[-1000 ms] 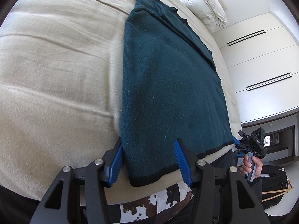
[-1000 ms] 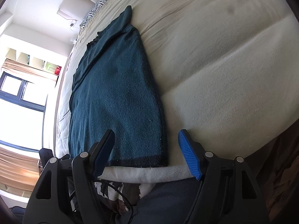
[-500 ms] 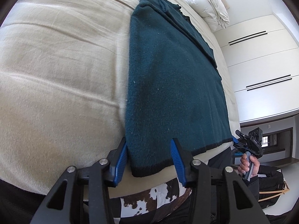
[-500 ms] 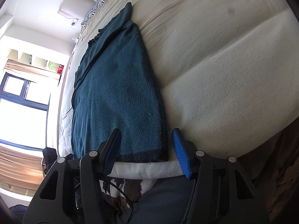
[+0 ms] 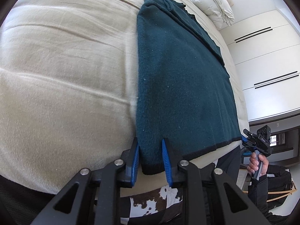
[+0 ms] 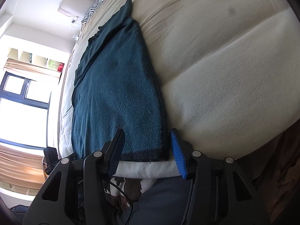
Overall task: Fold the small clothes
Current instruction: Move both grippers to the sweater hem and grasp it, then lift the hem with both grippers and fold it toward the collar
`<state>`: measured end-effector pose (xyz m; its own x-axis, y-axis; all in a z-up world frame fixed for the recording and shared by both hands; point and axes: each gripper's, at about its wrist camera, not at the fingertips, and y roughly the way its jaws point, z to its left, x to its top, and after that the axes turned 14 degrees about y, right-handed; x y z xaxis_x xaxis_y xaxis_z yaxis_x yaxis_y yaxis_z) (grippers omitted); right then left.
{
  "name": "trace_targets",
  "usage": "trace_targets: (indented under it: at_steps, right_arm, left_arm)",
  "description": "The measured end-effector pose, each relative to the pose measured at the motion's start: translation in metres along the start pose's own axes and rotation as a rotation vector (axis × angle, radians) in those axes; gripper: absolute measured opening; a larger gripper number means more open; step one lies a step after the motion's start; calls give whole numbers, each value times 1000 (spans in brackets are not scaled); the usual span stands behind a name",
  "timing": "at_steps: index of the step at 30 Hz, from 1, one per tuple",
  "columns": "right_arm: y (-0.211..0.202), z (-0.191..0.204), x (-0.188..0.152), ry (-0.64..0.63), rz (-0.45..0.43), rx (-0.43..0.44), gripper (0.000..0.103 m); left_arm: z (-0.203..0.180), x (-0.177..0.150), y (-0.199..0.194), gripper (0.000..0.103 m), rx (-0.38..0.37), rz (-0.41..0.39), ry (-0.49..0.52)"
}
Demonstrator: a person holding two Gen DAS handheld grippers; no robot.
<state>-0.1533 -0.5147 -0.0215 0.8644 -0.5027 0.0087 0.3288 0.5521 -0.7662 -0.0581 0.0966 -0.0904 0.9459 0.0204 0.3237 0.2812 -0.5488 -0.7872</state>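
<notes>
A dark teal knitted garment (image 5: 183,86) lies flat on a cream bed cover (image 5: 61,78), stretched lengthwise away from the near edge of the bed, its black-trimmed hem running along that near edge. The far end of the garment is bunched into loose folds near the far side of the bed, where a white rolled duvet (image 5: 210,1) sits by the corner in the left wrist view and a zebra-patterned pillow (image 6: 96,3) shows in the right wrist view.

The left gripper (image 5: 151,161) sits at one near corner of the garment. Its jaws have just been closing, and the blue pads now bracket the hem corner tightly, the cloth filling the narrow gap between them and touching both pads.

The right gripper (image 6: 148,150) sits at the other near corner of the hem. Its jaws have also just been closing, with the corner of the garment between them; the left finger overlaps the cloth, while the blue pad on the right stands just beside the garment's side edge with a thin strip of bed cover showing, so the jaws are not yet clamped.

In the left wrist view, a person's hand (image 5: 257,164) holds the right gripper's handle at the far hem corner. Below the bed edge a brown-and-white cowhide-patterned fabric (image 5: 155,200) is visible.
</notes>
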Motion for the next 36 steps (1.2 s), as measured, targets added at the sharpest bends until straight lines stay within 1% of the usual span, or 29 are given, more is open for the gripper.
trace_targets:
  at_steps: [1,4,9,10,14,15,16,17,21,26,32,36]
  right_arm:
    - [1,1,0,-3,6,-5,41]
    - [5,2,-2,-18,19,-21,34]
    - [6,3,-3,-30,26,-27,32]
    - [6,3,-3,-32,27,-28,30]
    - [6,3,-2,-36,27,-44,17]
    - [6,2,-2,-37,25,-47,15]
    - [5,2,-2,-39,21,-50,11]
    - [5,2,-1,-40,18,-54,9]
    - [1,7,-2,-58,-1,-56,8]
    - [-4,21,-4,-90,-16,-37,7]
    - [-14,43,-4,-105,-35,41,7]
    - [-19,57,1,-105,-50,94,7]
  left_arm:
    - [-2,0,1,13,13,2,7]
    - [-3,0,2,11,17,-2,18]
    - [-2,0,-1,10,16,-10,29]
    - [-1,0,-2,10,11,-13,26]
    - [0,-1,-4,10,-4,-24,19]
    - [1,-1,-5,9,-7,-27,18]
    - [2,-1,-7,9,-13,-30,14]
    - [4,-1,-9,9,-21,-35,10]
    - [7,-1,-16,9,-64,-66,-20]
    - [4,0,-30,9,-145,-136,-59]
    - [1,10,-50,8,-225,-226,-86]
    - [-2,22,-60,8,-251,-279,-88]
